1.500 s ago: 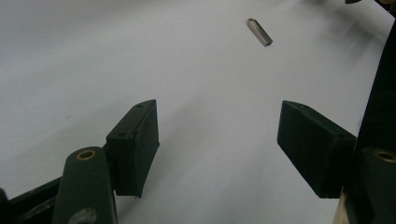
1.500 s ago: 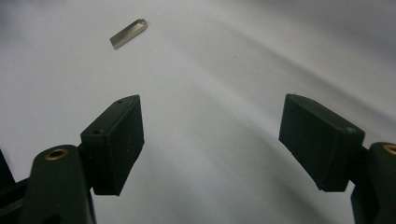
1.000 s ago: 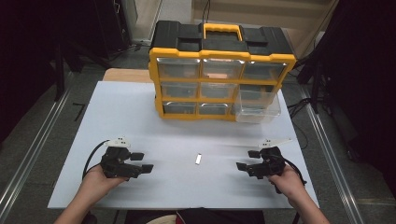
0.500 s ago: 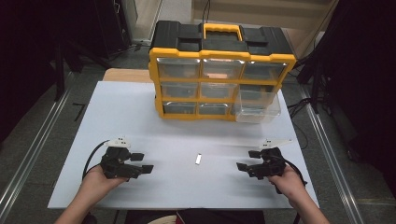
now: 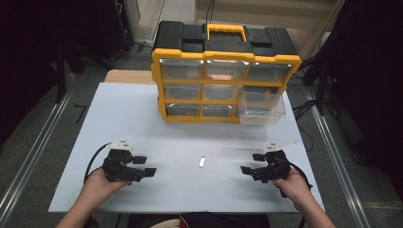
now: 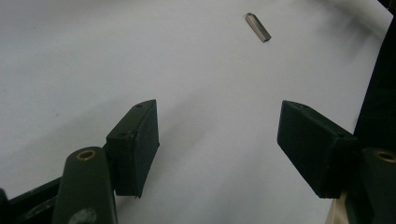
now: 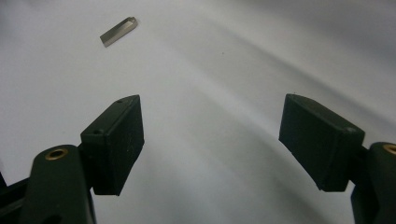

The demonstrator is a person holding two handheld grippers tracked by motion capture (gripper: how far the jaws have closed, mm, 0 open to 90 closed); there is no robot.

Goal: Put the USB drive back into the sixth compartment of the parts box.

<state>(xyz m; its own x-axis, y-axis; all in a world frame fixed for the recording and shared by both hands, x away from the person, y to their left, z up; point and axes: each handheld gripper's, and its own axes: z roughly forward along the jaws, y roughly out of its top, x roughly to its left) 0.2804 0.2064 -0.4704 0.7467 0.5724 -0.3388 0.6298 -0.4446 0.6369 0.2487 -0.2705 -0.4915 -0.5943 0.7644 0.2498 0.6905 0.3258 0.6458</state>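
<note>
A small flat silver metal piece (image 5: 201, 162) lies on the white table (image 5: 190, 137) between my two grippers. My left gripper (image 5: 145, 166) rests at the front left, jaws wide apart and pointing right, nothing between them. My right gripper (image 5: 252, 163) rests at the front right, open too and pointing left. In the left gripper view the metal piece (image 6: 258, 26) lies far ahead of the open left gripper (image 6: 219, 144). The right gripper view has the metal piece (image 7: 118, 31) at upper left, beyond the open right gripper (image 7: 210, 144).
A yellow and black drawer organiser (image 5: 223, 80) stands at the back of the table, with clear drawers in three rows. Its bottom-right drawer (image 5: 263, 112) is pulled out. Bare white surface lies between the organiser and the grippers.
</note>
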